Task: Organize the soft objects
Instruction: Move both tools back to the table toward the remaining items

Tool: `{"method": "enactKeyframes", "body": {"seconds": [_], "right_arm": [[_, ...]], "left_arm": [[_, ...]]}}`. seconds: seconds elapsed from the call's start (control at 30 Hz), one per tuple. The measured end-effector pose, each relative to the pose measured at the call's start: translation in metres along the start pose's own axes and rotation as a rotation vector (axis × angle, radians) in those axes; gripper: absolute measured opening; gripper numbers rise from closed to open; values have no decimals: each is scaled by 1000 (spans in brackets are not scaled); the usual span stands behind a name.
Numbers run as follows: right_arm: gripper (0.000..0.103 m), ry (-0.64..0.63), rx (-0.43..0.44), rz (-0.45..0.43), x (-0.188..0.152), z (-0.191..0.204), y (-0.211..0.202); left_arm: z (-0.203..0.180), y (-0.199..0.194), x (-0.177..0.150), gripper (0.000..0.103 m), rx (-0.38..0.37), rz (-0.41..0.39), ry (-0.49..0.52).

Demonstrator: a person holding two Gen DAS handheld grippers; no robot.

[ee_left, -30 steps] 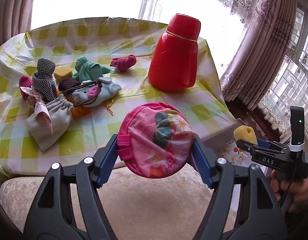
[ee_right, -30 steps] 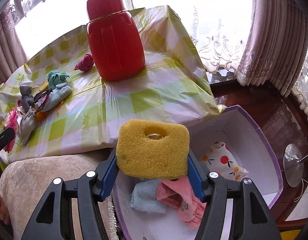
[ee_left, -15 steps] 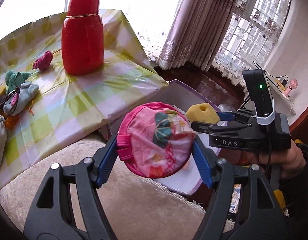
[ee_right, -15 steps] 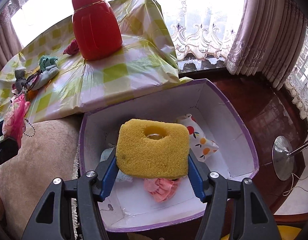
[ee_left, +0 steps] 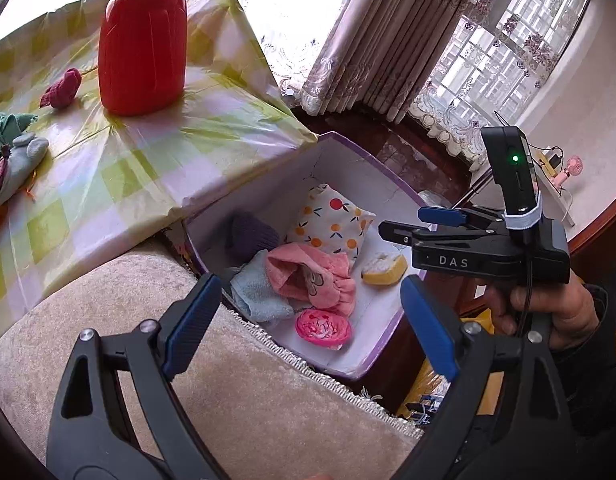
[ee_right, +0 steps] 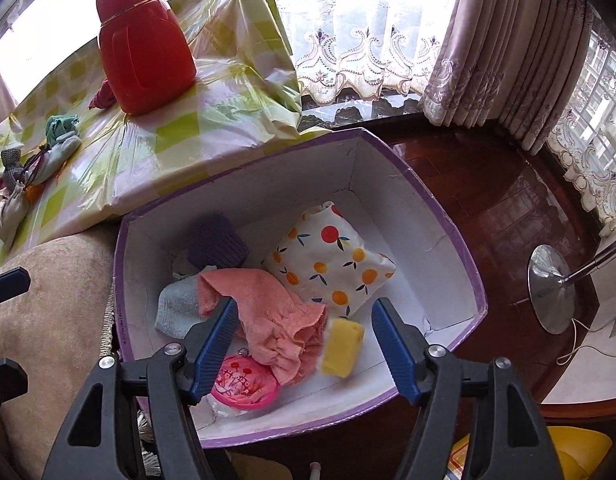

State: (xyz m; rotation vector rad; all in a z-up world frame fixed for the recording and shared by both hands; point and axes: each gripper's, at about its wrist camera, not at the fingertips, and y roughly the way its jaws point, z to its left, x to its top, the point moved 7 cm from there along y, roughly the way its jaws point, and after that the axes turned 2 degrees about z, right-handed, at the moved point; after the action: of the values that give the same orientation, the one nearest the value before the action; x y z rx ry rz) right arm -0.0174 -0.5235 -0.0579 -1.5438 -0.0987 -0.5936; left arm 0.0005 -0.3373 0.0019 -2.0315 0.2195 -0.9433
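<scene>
Both grippers hang over a white box with a purple rim (ee_right: 444, 216) (ee_left: 384, 354). My left gripper (ee_left: 308, 316) is opening, nothing between its blue pads; the round pink pouch (ee_left: 323, 327) (ee_right: 243, 380) lies in the box's near corner. My right gripper (ee_right: 305, 344) (ee_left: 404, 226) is opening too, and the yellow sponge (ee_right: 342, 346) (ee_left: 384, 268) is loose in the box below it, clear of the pads. Inside also lie a fruit-print cushion (ee_right: 328, 264), a pink cloth (ee_right: 267, 316), a light blue cloth (ee_right: 177, 312) and a dark purple knit piece (ee_right: 215, 246).
A table with a yellow-green checked cloth (ee_left: 119, 168) stands left of the box, bearing a red jug (ee_left: 141, 40), a magenta sock (ee_left: 61, 90), a grey plush mouse (ee_left: 15, 164) and more soft items. A beige cushion (ee_left: 235, 396) lies under the left gripper. A hand (ee_left: 556, 304) holds the right gripper.
Both grippers swung from the table to above the box. The left let go of the pink pouch and the right let go of the yellow sponge; both now lie in the box.
</scene>
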Motion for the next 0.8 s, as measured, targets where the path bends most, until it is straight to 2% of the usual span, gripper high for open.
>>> {"method": "enactKeyframes", "body": {"seconds": [0.3,0.53,0.7,0.8], "right_arm": [[70,-29,63,-44,14,28,-7],[70,-99,147,-61,27,77,-8],[70,-148,197,-68,36,114,-6],[70,-176,230,-76,41,136,-6]], "left_arm": [[40,-23,8,92,63,-95,-111],[98,-50,7,92,180,-184,-246],[146,-72,-3,91,214,-246,-383],[171,-83,-10,87,234,-280,-454]]}}
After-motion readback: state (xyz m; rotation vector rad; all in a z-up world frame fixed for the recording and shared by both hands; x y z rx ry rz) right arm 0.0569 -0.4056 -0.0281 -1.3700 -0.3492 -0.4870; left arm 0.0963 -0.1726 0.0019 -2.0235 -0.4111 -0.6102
